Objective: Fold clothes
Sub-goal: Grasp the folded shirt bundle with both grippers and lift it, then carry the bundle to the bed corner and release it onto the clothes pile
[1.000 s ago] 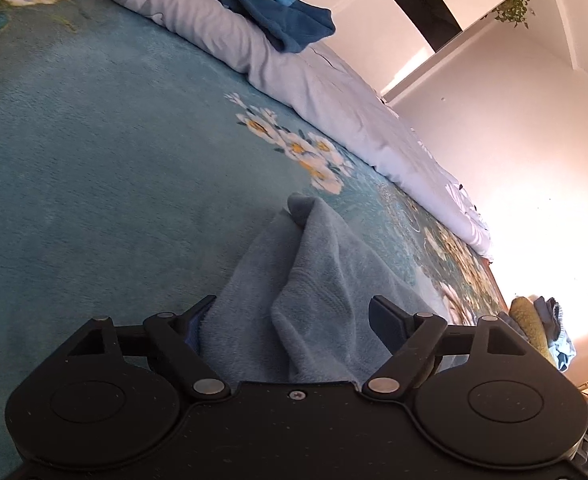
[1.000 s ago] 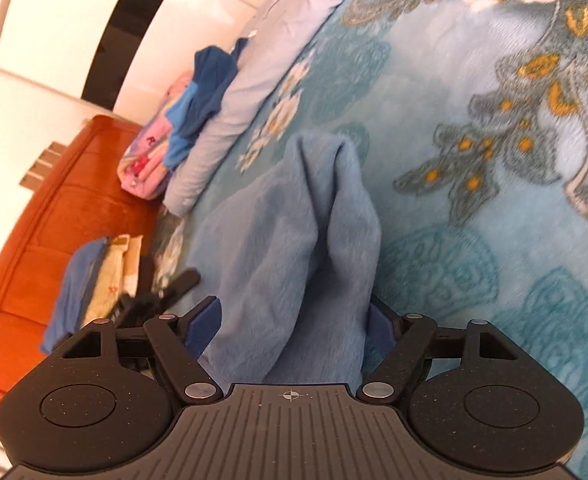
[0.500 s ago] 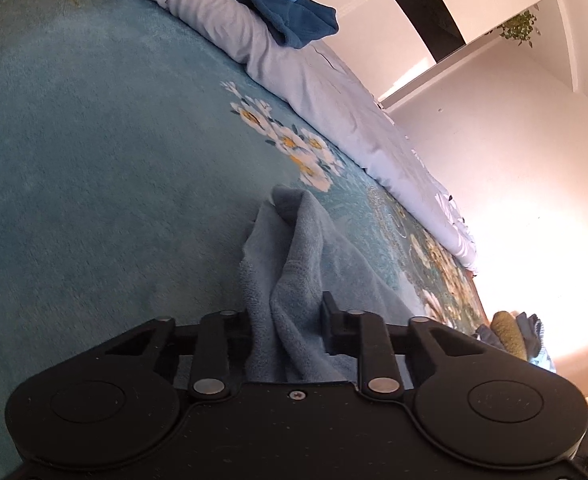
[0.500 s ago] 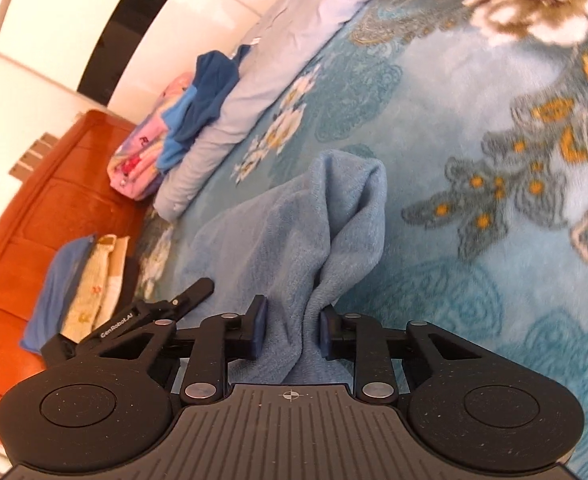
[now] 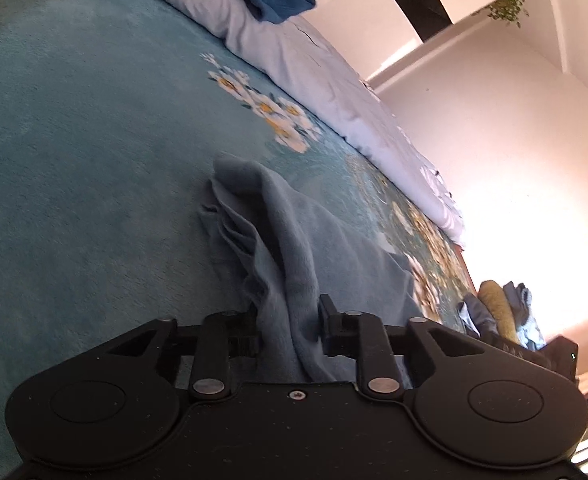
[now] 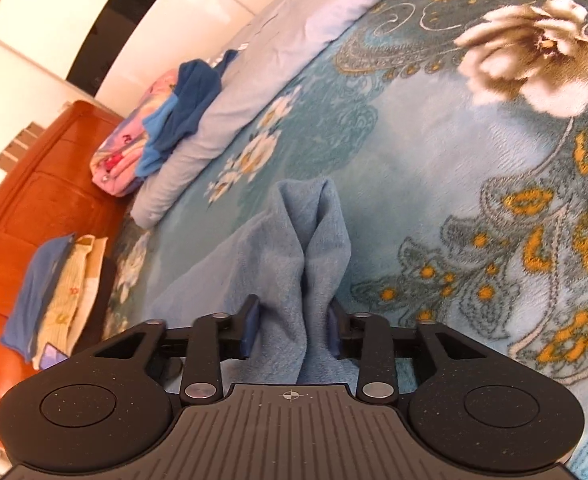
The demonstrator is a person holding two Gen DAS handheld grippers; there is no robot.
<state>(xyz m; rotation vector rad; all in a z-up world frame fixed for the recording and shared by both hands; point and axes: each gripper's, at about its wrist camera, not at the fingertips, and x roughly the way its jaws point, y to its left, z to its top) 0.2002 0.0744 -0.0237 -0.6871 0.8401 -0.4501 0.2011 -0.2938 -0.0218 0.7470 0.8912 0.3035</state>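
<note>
Daylight blows out the wall [image 5: 534, 200] at the right of the left view; the blanket [image 5: 73, 140] lies dimmer there. Fisheye bends both views' edges.

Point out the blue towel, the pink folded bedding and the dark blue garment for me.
blue towel [image 6: 294, 248]: right wrist view, on the bunched fold ahead of the fingers.
pink folded bedding [image 6: 119, 160]: right wrist view, on its near folded end.
dark blue garment [image 6: 193, 100]: right wrist view, on its middle, draped over the bedding.

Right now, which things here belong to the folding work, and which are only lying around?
In the job:
blue towel
left gripper, shut on it
right gripper, shut on it

Lying about:
dark blue garment
pink bundle
clothes pile
</note>
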